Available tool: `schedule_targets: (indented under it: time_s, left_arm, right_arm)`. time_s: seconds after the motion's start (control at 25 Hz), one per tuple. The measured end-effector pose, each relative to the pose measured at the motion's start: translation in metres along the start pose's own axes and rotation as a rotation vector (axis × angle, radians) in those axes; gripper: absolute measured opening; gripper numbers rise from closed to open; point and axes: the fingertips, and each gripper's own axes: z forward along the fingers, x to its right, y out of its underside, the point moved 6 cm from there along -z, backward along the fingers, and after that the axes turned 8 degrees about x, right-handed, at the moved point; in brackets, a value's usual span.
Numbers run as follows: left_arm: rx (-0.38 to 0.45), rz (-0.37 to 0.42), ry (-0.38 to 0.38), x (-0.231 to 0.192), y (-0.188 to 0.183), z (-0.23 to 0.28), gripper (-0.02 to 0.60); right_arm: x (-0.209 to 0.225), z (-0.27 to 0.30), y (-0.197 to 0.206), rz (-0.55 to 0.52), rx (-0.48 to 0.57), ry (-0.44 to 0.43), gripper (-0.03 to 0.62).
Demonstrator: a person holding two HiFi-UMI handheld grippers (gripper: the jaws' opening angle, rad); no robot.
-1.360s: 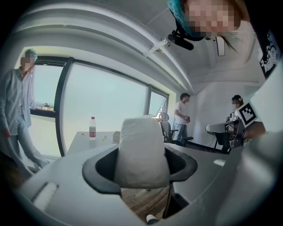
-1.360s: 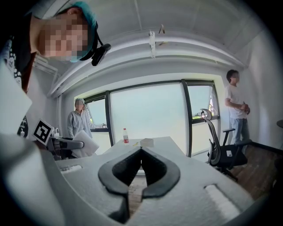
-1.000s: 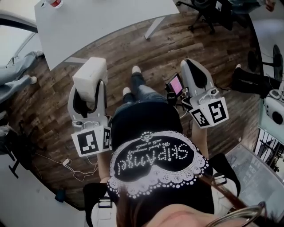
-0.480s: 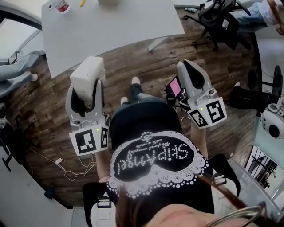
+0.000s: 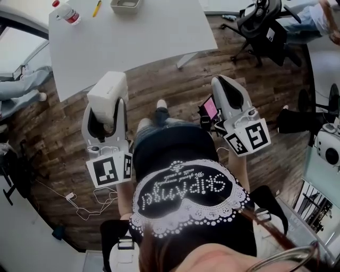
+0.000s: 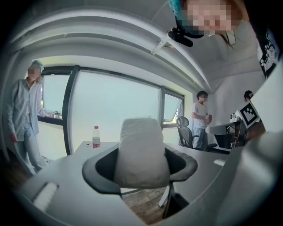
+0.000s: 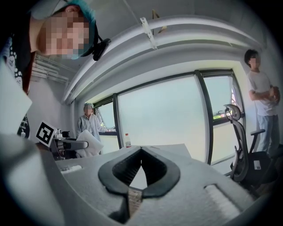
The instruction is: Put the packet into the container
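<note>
- Two sets of tongs held out over the wood floor (image 5: 175,85), both short of the tabletop (image 5: 149,37); packet not yet in the container.
- Far left: left tongs (image 5: 106,109) spread wide and clamped across the middle of the white packet (image 5: 108,91), which stands upright between the pads with its top poking above them.
- Looks light and soft, like a filled pouch with a wrinkled skin; bulges a little above the pads, so likely to give under pressure rather than push back.
- Best held as now, across the broad middle, with only enough squeeze to stop it sliding. Probably smooth film, so liable to slip if the hold slackens, and perhaps to burst or crease if pinched hard.
- Further along, at the far edge of the tabletop: a bottle (image 5: 67,11) with a red label, then a yellow pen (image 5: 97,8), then the small shallow container (image 5: 126,5), well apart from the packet.
- Cannot tell from here whether the packet will lie flat inside; may need lowering on its side and releasing gently, since a soft pouch could flop over the rim.
- Far right: right tongs (image 7: 141,150) closed tip to tip, nothing between them, free to steady the container if needed.
</note>
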Motion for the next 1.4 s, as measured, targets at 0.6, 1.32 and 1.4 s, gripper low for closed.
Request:
schedule_targets:
  time_s: [0.6,1.32,1.4]
  left_arm:
    - [-0.03,0.008,0.033,-0.013,-0.001,0.034,0.278]
    - [-0.041,-0.007,0.137,-0.089,-0.017,0.161,0.278]
    - [-0.043,-0.009,0.149,-0.095,-0.017,0.169,0.278]
  right_arm:
    - [0.009,0.02,0.002,0.033,-0.001,0.047,0.002]
    - [0.029,0.136,-0.019,-0.009,0.0,0.158,0.002]
    - [0.029,0.144,-0.02,-0.014,0.0,0.166,0.002]
